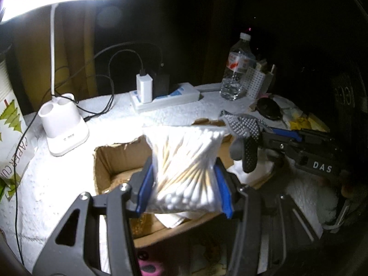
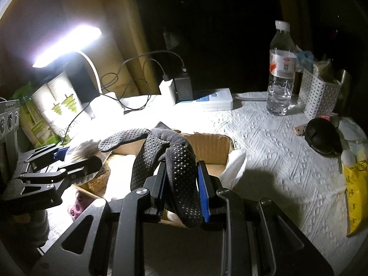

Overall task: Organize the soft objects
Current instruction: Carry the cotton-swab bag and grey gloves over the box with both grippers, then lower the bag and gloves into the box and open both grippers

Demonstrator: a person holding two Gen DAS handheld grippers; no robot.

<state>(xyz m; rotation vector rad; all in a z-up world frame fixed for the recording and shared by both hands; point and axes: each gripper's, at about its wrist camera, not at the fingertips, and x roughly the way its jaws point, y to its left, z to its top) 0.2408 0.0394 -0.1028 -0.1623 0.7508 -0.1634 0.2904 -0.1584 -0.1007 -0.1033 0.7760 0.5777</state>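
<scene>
Left tongs (image 1: 184, 179) pinching a clear bag of cotton swabs (image 1: 186, 161) right above the open cardboard box (image 1: 119, 161); right tongs (image 2: 181, 188) clamped on a gray dotted glove (image 2: 170, 158), also hanging above the box (image 2: 211, 147). Best done one at a time: lower the bag deep into the box before letting go, keep the glove's dangling fingers clear of the box edge (likely to snag), then drop it beside the bag. Readable writing: "DAS" on the right tongs' body (image 1: 322, 168); "PAPER CU…" on the cup sleeve (image 1: 13, 151) left of the box. Bottle label (image 2: 283, 65) behind the box, too blurred to read.
</scene>
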